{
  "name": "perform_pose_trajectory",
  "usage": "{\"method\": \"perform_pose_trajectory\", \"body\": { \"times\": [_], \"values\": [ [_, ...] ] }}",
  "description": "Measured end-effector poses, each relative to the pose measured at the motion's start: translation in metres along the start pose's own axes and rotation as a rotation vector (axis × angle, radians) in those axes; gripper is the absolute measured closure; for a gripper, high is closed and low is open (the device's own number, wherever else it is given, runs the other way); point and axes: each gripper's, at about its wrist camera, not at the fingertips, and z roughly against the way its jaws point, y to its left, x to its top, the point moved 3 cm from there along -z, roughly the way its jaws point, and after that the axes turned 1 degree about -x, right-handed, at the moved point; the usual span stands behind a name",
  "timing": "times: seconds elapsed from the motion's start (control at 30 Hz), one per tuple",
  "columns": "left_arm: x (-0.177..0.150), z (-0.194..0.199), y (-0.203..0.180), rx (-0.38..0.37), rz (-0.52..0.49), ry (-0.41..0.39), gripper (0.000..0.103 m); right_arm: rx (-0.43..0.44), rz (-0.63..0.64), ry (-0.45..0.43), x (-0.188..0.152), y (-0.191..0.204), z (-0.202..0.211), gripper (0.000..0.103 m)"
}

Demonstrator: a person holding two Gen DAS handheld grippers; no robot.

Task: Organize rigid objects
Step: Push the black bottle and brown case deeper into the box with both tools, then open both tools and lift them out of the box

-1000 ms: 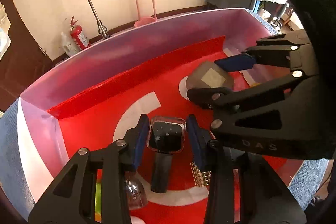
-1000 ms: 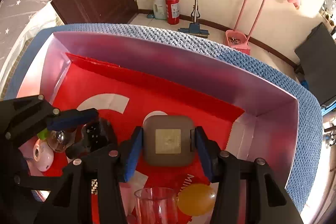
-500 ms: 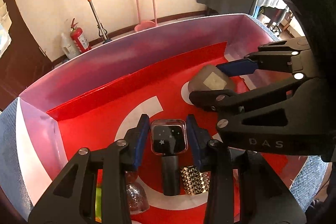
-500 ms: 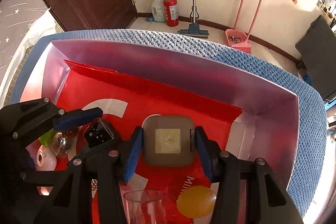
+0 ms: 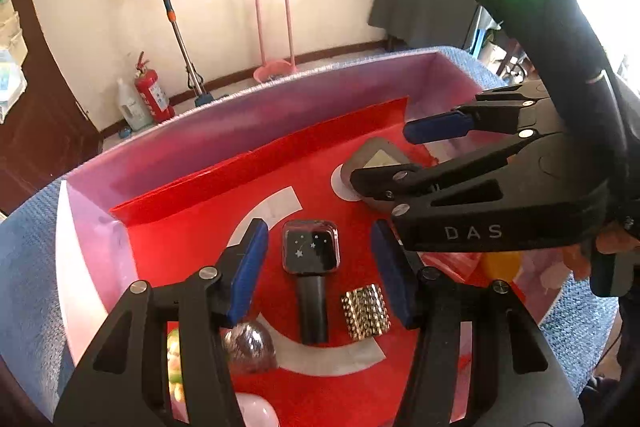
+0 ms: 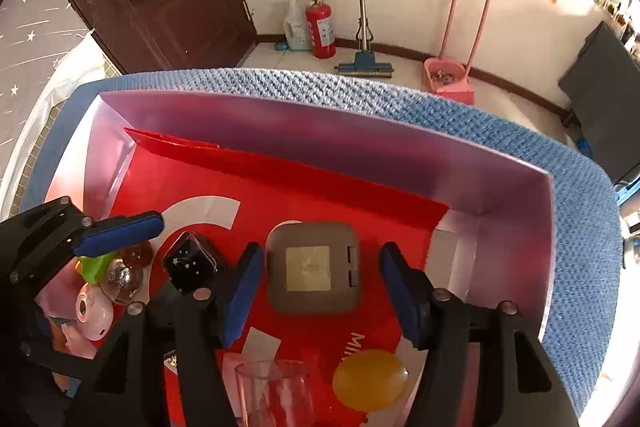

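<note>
Now both tongs are opening over the red box floor (image 6: 320, 203): the left gripper (image 5: 320, 263) straddles the black starred mirror (image 5: 311, 251), the right gripper (image 6: 322, 287) the grey case (image 6: 313, 273), pads clear of both. Nearer, a glass (image 6: 272, 391), yellow ball (image 6: 370, 379) and studded cuff (image 5: 365, 311) crowd in. A careless lift could clip them, or the two grippers could knock together.

Both views sit on the hand-held grippers and look steeply down along their fingers into the same pink-walled box (image 5: 280, 115) lined in red, from close above. The left wrist view sees the right gripper (image 5: 396, 155) entering from its right; the right wrist view sees the left gripper (image 6: 160, 251) at its left. Both share the grey square case (image 6: 312, 267), the black starred object (image 5: 311, 247) and the far wall with the fire extinguisher (image 6: 320, 27).
</note>
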Motion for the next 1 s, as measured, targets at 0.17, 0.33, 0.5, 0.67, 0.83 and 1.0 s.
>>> {"method": "perform_pose_trajectory", "body": {
  "times": [0.17, 0.33, 0.5, 0.67, 0.83, 1.0],
  "values": [
    [-0.011, 0.031, -0.008, 0.030, -0.003, -0.079, 0.043, -0.040, 0.017, -0.067, -0.006, 0.006, 0.026, 0.031],
    [-0.025, 0.072, -0.017, 0.054, 0.007, -0.170, 0.040, -0.087, 0.034, -0.157, -0.019, 0.015, 0.060, 0.025],
    [-0.039, 0.112, -0.027, 0.110, 0.005, -0.288, 0.030, -0.103, 0.026, -0.253, -0.036, 0.022, 0.098, 0.017],
    [-0.055, 0.141, -0.032, 0.148, 0.039, -0.373, 0.022, -0.129, 0.001, -0.372, -0.059, 0.025, 0.136, 0.004],
    [-0.071, 0.155, -0.028, 0.198, 0.086, -0.443, 0.013, -0.168, -0.012, -0.491, -0.089, 0.035, 0.167, 0.000],
    [-0.087, 0.158, -0.028, 0.250, 0.120, -0.490, 0.012, -0.181, -0.056, -0.579, -0.119, 0.042, 0.178, 0.000]
  ]
}}
